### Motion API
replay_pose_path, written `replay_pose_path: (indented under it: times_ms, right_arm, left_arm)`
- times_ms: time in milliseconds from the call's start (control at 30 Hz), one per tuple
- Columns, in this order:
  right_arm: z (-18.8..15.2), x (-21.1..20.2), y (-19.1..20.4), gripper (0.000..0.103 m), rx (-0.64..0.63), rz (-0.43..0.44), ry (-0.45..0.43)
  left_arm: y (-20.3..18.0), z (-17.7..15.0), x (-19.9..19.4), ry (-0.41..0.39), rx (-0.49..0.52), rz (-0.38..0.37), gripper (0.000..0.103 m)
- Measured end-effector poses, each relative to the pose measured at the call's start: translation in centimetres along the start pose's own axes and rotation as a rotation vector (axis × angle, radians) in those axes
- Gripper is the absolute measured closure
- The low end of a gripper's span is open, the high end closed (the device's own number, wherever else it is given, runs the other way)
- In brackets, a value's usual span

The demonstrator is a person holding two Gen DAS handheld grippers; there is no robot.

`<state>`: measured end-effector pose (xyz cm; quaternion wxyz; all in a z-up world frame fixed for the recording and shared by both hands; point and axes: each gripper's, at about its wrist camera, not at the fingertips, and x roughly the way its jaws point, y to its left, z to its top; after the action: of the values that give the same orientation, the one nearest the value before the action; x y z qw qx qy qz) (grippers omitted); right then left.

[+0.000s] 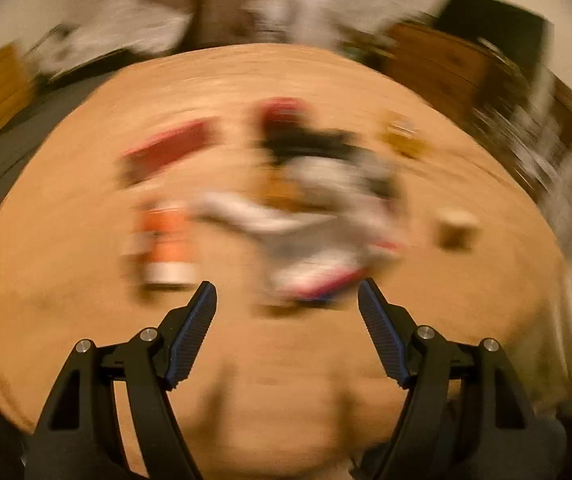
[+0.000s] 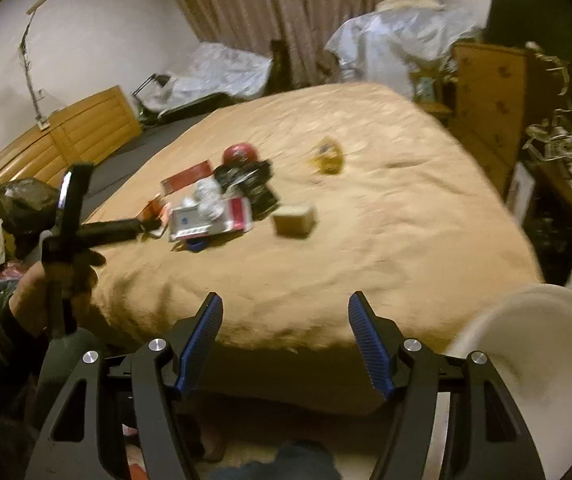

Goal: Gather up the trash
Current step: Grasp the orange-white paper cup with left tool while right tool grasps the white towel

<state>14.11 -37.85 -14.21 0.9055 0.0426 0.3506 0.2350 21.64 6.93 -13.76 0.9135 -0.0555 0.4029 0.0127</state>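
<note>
Trash lies heaped in the middle of a tan bed (image 2: 385, 264): a red-and-white carton (image 2: 214, 222), crumpled white paper (image 2: 206, 196), a black wrapper (image 2: 256, 184), a red round lid (image 2: 240, 153), a red flat packet (image 2: 186, 178), a yellow wrapper (image 2: 327, 158) and a small tan box (image 2: 293, 220). My right gripper (image 2: 286, 300) is open and holds nothing, over the bed's near edge. In a hand at the left, my left gripper (image 2: 142, 226) points at the heap. The blurred left wrist view shows that gripper (image 1: 286, 292) open and holding nothing, short of the carton (image 1: 317, 276) and an orange can (image 1: 168, 240).
A white bucket (image 2: 533, 360) stands at the lower right beside the bed. A wooden dresser (image 2: 485, 96) and cluttered shelves line the right side. A wooden board (image 2: 66, 132) and a dark crumpled bag (image 2: 22, 200) are at the left. Plastic-covered bundles (image 2: 385, 36) sit beyond the bed.
</note>
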Motion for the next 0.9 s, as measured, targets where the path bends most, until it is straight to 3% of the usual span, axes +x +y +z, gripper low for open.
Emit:
replay_pose_path:
  times_ms: [133, 300, 500, 733, 900]
  right_arm:
    - [0.5, 3.8, 0.9, 0.036, 0.001, 0.032, 0.04]
    - [1.7, 8.5, 1.9, 0.037, 0.014, 0.072, 0.073]
    - [4.1, 13.6, 4.3, 0.053, -0.042, 0.128, 0.087]
    - [10.0, 19.0, 9.1, 0.055, -0.147, 0.163, 0.053]
    - [13.1, 23.9, 11.6, 0.055, -0.194, 0.149, 0.078]
  left_arm:
    - [5.1, 1.0, 0.5, -0.036, -0.085, 0.063, 0.031]
    - [7.1, 2.2, 2.9, -0.036, -0.122, 0.088, 0.025]
    - [7.5, 2.8, 6.2, 0.013, -0.093, 0.092, 0.026]
    - [7.6, 2.9, 7.9, 0.04, -0.08, 0.074, 0.06]
    - [8.0, 2.7, 8.9, 0.051, -0.069, 0.06, 0.062]
